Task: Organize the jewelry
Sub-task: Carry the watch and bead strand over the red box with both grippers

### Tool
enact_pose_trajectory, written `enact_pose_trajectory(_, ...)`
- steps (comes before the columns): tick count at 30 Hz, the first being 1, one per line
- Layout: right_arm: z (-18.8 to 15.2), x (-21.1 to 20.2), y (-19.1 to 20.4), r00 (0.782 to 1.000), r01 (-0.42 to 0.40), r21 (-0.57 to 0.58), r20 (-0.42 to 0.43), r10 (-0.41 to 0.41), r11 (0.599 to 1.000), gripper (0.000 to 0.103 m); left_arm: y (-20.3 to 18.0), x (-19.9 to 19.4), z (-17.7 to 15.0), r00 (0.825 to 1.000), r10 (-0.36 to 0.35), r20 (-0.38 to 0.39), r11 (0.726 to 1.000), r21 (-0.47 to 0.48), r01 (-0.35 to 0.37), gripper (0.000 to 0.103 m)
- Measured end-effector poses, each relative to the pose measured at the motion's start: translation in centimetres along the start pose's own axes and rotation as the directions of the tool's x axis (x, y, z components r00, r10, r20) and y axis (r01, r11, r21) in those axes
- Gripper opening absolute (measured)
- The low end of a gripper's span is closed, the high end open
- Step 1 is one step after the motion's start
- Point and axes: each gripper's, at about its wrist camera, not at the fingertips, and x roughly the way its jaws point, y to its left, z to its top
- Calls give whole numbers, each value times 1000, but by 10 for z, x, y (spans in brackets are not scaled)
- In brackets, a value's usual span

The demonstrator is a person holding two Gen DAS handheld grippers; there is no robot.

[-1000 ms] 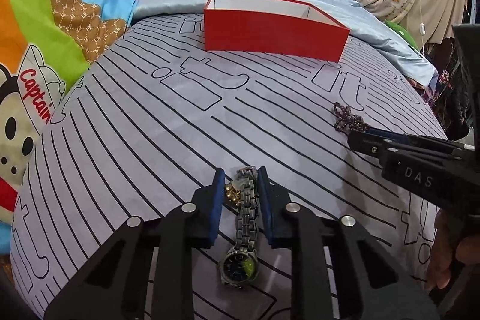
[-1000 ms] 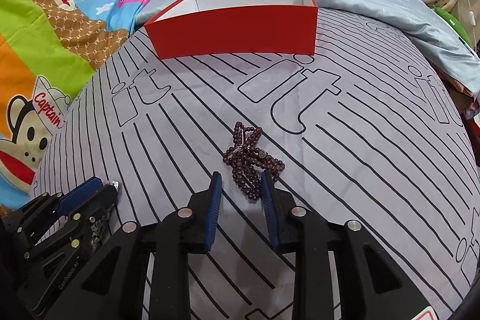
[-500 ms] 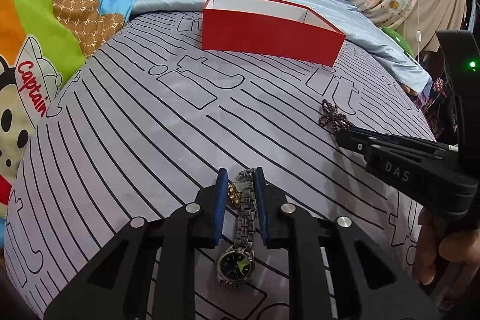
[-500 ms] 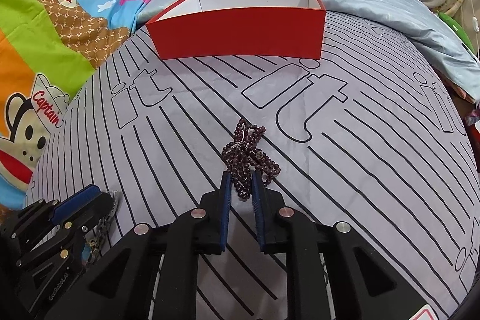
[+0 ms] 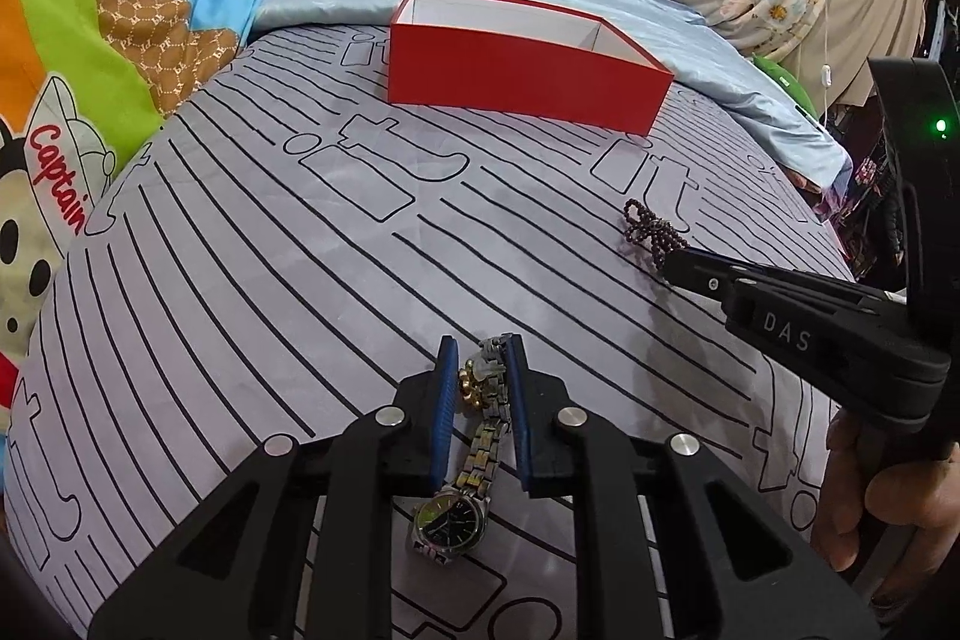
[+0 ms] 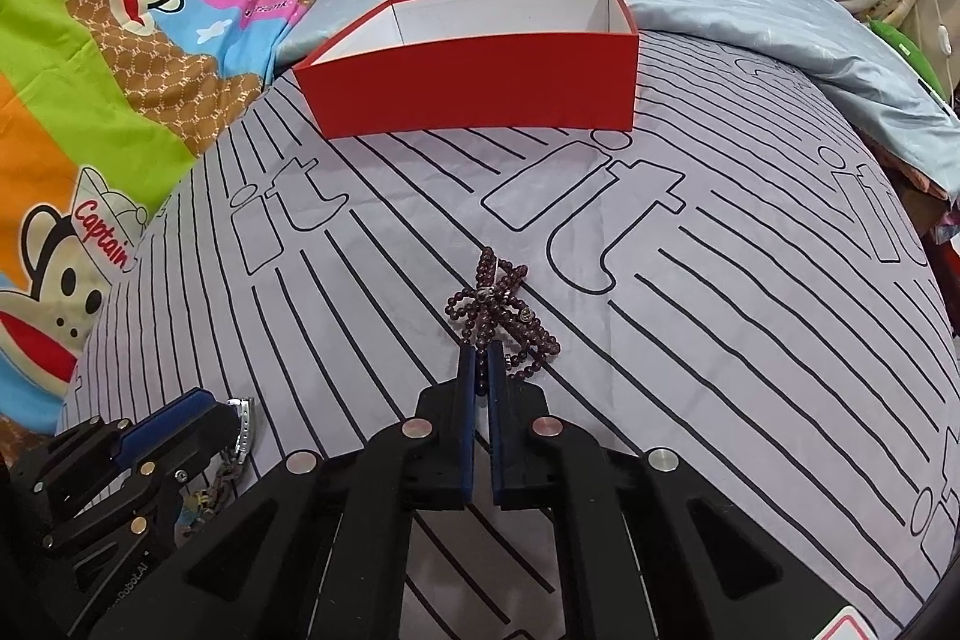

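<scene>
In the left wrist view the left gripper (image 5: 479,388) sits at the lower centre of the frame with its fingers narrowed around the band of a wristwatch (image 5: 474,451). A small gold trinket (image 5: 471,388) is bunched between the tips too; whether the pads are pressing the band or just bracketing it I cannot tell. The watch lies on the striped grey bed cover (image 5: 240,280), its long axis running almost straight along the fingers — dial toward the bottom of the frame, clasp end poking past the tips.

In the right wrist view the right gripper (image 6: 479,370) is at lower centre, fingers drawn nearly together on a strand of the dark bead necklace (image 6: 501,316). The rest of the beads trail away from the tips toward the upper part of the frame, piled loosely on the cover.

The red box (image 6: 474,94) stands open in the upper middle of both views, well apart from both pieces and straight ahead of each gripper. Its long side faces the right gripper squarely, which also looks the nearer of the two — so the beads likely have the shorter carry forward and over the near wall.
</scene>
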Motion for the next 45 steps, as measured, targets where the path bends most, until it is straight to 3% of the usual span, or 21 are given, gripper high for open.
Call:
enact_pose_trajectory(15, 17, -23, 0, 998, -22, 4, 66, 21, 1000, 4, -7, -9, 20, 999, -9, 35, 1000, 9, 9, 16)
enact_pose_trajectory(24, 41, -37, 0, 992, -29, -4, 121, 29, 1000, 4, -16, -11, 48, 997, -17, 70, 999, 35, 14, 16)
enact_pose_trajectory(37, 79, -47, 1, 983, -40, -21, 180, 43, 999, 4, -26, -3, 108, 992, -13, 129, 999, 45, 7, 15)
enact_pose_trajectory(45, 130, -48, 2, 971, -55, -34, 229, 62, 998, 4, -31, 8, 165, 982, 8, 186, 998, 62, -20, 15)
